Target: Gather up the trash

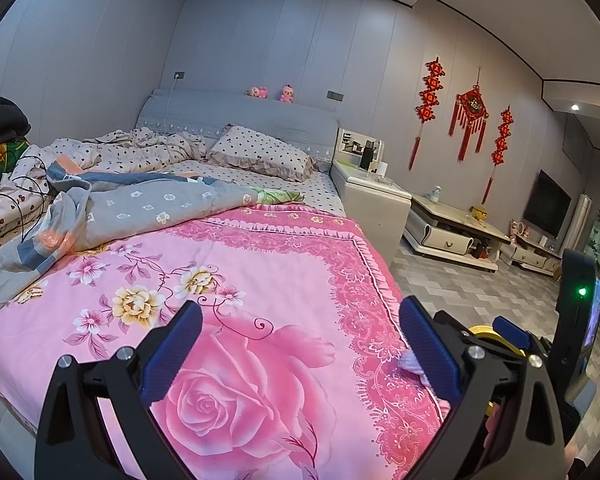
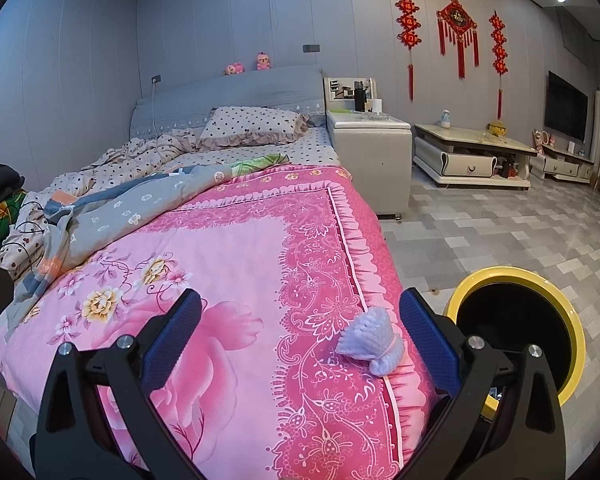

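Note:
A white foam net wrapper (image 2: 370,338), bunched with a band, lies on the pink floral quilt (image 2: 236,264) near the bed's right edge. My right gripper (image 2: 300,340) is open above the quilt, and the wrapper sits just inside its right finger. A yellow-rimmed bin (image 2: 518,328) stands on the floor right of the bed. My left gripper (image 1: 300,344) is open and empty over the quilt's rose print (image 1: 228,396). A bit of the wrapper (image 1: 410,362) peeks out beside its right finger, and the bin's rim (image 1: 488,330) shows behind it.
A rumpled grey blanket (image 2: 112,208), dotted bedding and a pillow (image 2: 256,124) lie further up the bed. A white nightstand (image 2: 374,148) and a low TV cabinet (image 2: 472,154) stand by the wall. The grey tiled floor (image 2: 480,236) lies right of the bed. The other gripper's body (image 1: 576,312) is at the left wrist view's right edge.

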The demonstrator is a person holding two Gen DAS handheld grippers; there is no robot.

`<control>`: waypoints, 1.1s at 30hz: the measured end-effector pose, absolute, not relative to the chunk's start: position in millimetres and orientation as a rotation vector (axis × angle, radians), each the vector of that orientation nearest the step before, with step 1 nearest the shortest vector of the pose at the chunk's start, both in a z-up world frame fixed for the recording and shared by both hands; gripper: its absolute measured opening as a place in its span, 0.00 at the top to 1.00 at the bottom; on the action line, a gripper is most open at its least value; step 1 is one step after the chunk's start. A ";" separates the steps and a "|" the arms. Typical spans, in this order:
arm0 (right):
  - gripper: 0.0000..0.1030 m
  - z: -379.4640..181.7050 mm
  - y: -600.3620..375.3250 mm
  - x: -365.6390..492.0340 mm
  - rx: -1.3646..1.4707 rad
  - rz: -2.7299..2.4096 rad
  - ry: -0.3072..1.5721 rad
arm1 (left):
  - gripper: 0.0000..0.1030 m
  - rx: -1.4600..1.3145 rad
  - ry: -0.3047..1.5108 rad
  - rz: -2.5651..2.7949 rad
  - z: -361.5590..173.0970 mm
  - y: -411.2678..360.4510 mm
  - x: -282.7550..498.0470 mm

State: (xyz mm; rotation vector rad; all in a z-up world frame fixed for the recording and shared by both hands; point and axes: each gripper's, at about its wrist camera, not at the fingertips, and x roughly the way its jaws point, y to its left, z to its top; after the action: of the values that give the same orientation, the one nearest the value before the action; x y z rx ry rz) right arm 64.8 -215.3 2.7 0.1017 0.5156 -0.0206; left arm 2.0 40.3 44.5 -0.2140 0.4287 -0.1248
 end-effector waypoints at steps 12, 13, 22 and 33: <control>0.08 0.5 -216.8 64.8 0.102 -0.021 0.521 | 0.08 -0.218 0.437 -0.132 41.4 40.1 5.2; 0.08 -0.2 -217.3 64.5 0.102 -0.020 0.522 | 0.08 -0.218 0.437 -0.133 41.3 40.0 5.3; 0.08 -1.0 -218.5 65.4 0.101 -0.021 0.524 | 0.08 -0.221 0.447 -0.138 39.8 38.9 6.0; 0.08 -3.4 -221.2 66.5 0.104 -0.020 0.531 | 0.08 -0.226 0.443 -0.137 40.8 39.6 6.8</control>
State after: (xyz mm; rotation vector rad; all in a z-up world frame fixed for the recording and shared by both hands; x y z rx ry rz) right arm 66.5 -221.2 -3.4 0.1045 0.5307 -0.0202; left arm 6.8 39.6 40.8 -0.2258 0.4432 -0.1369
